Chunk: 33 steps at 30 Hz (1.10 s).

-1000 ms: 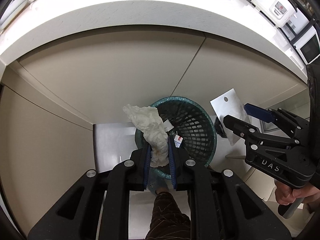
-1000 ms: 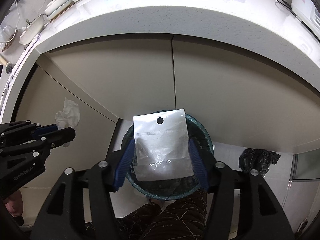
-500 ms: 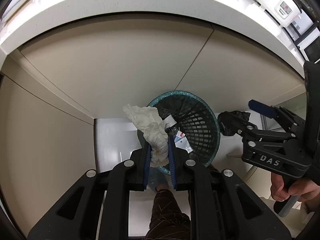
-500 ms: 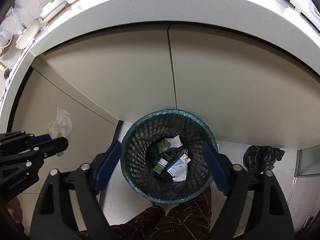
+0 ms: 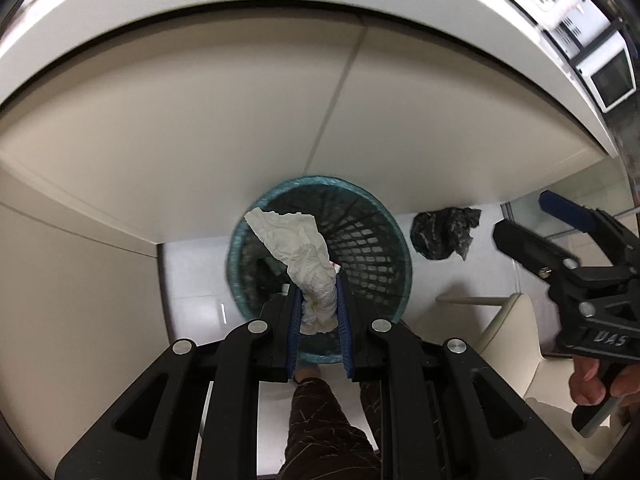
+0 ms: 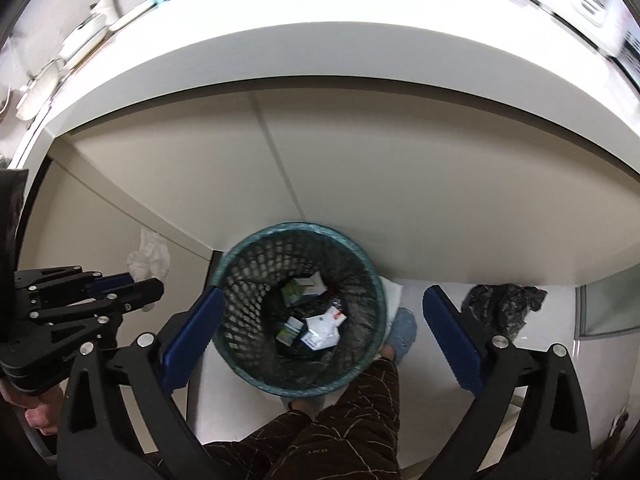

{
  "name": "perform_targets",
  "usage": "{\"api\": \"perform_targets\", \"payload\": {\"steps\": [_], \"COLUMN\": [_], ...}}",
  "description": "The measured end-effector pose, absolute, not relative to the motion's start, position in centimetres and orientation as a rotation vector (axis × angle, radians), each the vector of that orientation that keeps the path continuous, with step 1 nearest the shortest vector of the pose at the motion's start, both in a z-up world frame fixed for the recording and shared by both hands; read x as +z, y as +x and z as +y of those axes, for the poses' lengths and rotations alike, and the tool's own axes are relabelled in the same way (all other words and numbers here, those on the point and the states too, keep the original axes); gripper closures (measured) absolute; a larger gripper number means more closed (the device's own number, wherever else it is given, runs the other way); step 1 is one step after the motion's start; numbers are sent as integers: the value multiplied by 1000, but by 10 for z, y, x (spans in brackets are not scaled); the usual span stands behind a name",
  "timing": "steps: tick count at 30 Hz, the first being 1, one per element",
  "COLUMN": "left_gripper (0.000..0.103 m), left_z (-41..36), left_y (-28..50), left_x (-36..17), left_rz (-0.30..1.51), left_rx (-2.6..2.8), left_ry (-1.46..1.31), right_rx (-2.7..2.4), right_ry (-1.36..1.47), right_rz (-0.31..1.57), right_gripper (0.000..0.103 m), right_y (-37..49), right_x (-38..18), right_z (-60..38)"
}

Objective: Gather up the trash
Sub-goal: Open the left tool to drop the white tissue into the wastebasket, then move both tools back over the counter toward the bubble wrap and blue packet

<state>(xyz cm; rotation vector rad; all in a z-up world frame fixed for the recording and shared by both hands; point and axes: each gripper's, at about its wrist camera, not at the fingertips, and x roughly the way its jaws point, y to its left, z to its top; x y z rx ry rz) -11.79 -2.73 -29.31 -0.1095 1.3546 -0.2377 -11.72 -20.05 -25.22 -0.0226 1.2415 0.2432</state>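
Observation:
A teal mesh trash bin [image 5: 394,236] stands on the floor against the cabinet. My left gripper [image 5: 318,292] is shut on a crumpled white tissue [image 5: 298,248], which sticks up from the pads above the bin's near rim. My right gripper [image 6: 322,294] points down over the same bin [image 6: 304,227]. Its jaws are opening wide with nothing between the blue pads [image 6: 188,336]. Small boxes and packets [image 6: 320,328] lie in the bottom of the bin. The right wrist view shows the left gripper [image 6: 132,284] and the tissue [image 6: 150,256] at left.
A black plastic bag [image 5: 444,232] lies on the floor right of the bin. The person's patterned trouser leg [image 6: 340,420] and slippered foot [image 6: 402,332] are beside the bin. The white counter [image 6: 320,48] overhangs the beige cabinet doors [image 5: 240,128]. A cream seat [image 5: 508,332] stands at right.
The right jaws spread wide and the silver pouch left them; it is gone from between the pads. The left gripper with the tissue moved lower and over the bin.

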Motion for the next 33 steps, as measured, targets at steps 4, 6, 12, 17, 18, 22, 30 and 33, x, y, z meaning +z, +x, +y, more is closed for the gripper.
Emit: {"api": "perform_targets", "payload": {"steps": [4,6,12,17,18,22,30,33], "left_gripper": [87,87,83,65,64,46,22,12], "left_z": [-43,-49,-59,-64,-64,-62,-60,-58], "left_y": [-115,-115,-112,-110,-110,-109,-112,-114], "left_x": [-308,-315,-325,-328,-327,-322,-286,-262], "left_rz": [1378,1387,1403,1419,1419,1404,1299,1242], "left_rx": [-268,-279,-294,-270,-266,-240,-229,-231], "left_ry": [-95,-90,-86,-87,-90,-93,-55,-36], "right_rx": [202,189,157,148,147,151,171,172], "right_ry": [-11,-10,-6,-2,-3,1,-18,-17], "right_rz": [1247,1246,1257,1263,1263,1264,1216,1177], "right_gripper": [8,8,8,8,8,8,8,8], "right_y": [-120,-122,-122,-124,-124,-124,-119,-115], "right_x": [-248,-245,-241,-241,-241,-241,-224,-206], "right_z": [-222,-230,-250,-257,-257,-257,-251,-250]}}
